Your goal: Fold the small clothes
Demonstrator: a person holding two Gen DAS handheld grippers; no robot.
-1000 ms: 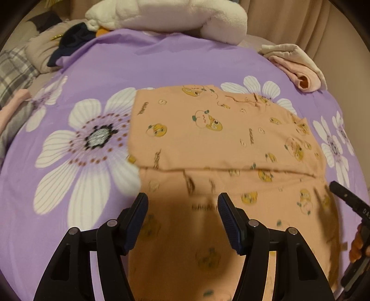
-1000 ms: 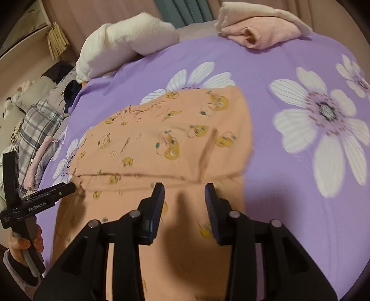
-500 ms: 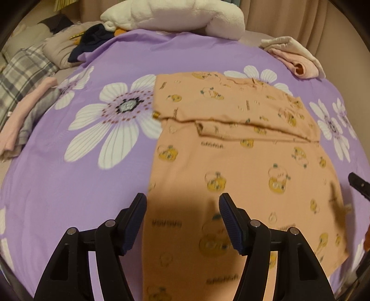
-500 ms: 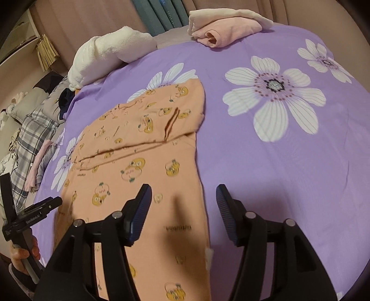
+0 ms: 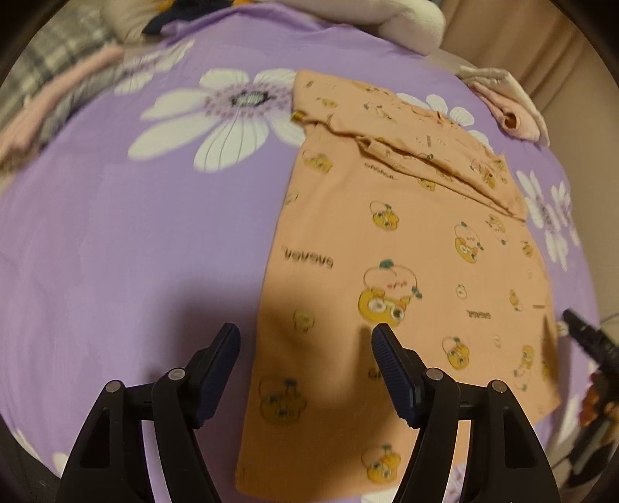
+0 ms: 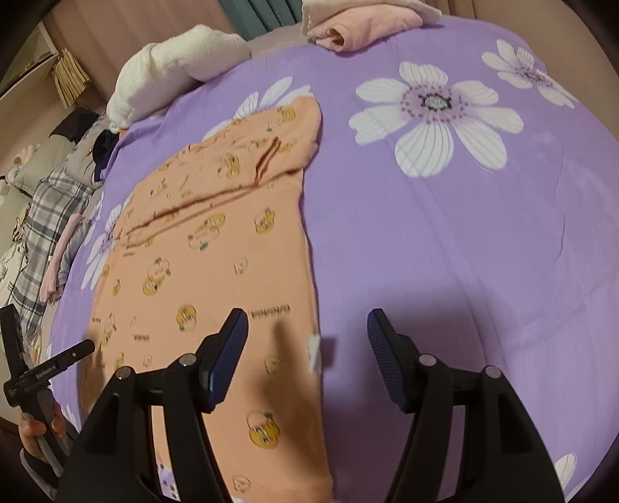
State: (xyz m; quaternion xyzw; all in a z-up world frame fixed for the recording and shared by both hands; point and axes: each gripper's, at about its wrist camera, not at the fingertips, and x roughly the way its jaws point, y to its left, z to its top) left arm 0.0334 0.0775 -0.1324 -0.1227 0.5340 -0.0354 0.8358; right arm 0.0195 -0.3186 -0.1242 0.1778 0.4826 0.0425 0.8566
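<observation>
Purple flowered bedsheet [image 6: 425,251] bears an orange garment [image 5: 387,271]; both grippers' jaws are opening, empty.

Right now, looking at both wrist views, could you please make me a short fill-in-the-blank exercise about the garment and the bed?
1. The orange garment lies on a ____ sheet printed with white flowers.
2. The garment's far end is folded ____ over its body.
3. Both the left gripper and the right gripper hold ____.
4. Beyond the garment lies a folded ____ cloth.

Missing words: purple; back; nothing; pink
</observation>
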